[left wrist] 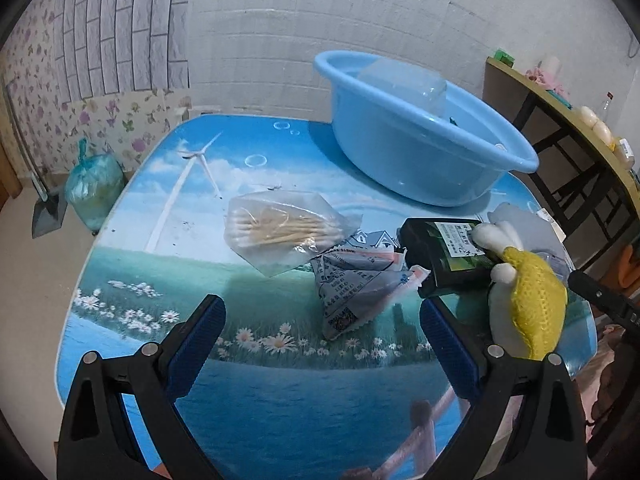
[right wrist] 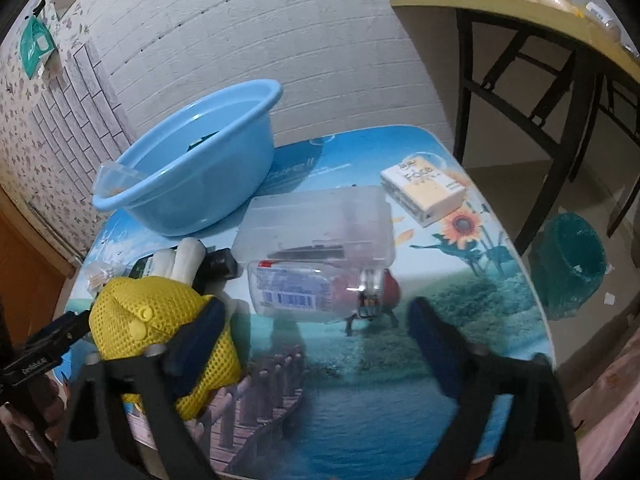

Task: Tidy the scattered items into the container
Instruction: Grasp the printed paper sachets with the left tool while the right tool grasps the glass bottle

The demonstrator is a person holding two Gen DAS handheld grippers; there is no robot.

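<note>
A light blue basin [left wrist: 420, 148] [right wrist: 192, 176] stands at the back of the table, with a clear plastic piece and a small dark item inside. In the left wrist view a bag of cotton swabs [left wrist: 276, 228], a crumpled printed packet [left wrist: 360, 292], a dark green box [left wrist: 448, 256] and a plush toy in a yellow knit top [left wrist: 524, 304] lie ahead. My left gripper [left wrist: 324, 316] is open above the packet, holding nothing. My right gripper [right wrist: 316, 320] is open; its left finger touches the plush toy [right wrist: 160, 320]. A clear bottle [right wrist: 316, 288], a clear lidded box [right wrist: 320, 224] and a tissue pack [right wrist: 424, 192] lie beyond.
The table [left wrist: 280, 400] has a printed landscape top with rounded edges. A wooden shelf table [right wrist: 520, 20] with small items stands to the right, a green waste bin [right wrist: 572, 268] below it. A tied plastic bag [left wrist: 94, 188] and a dustpan [left wrist: 50, 212] sit on the floor at left.
</note>
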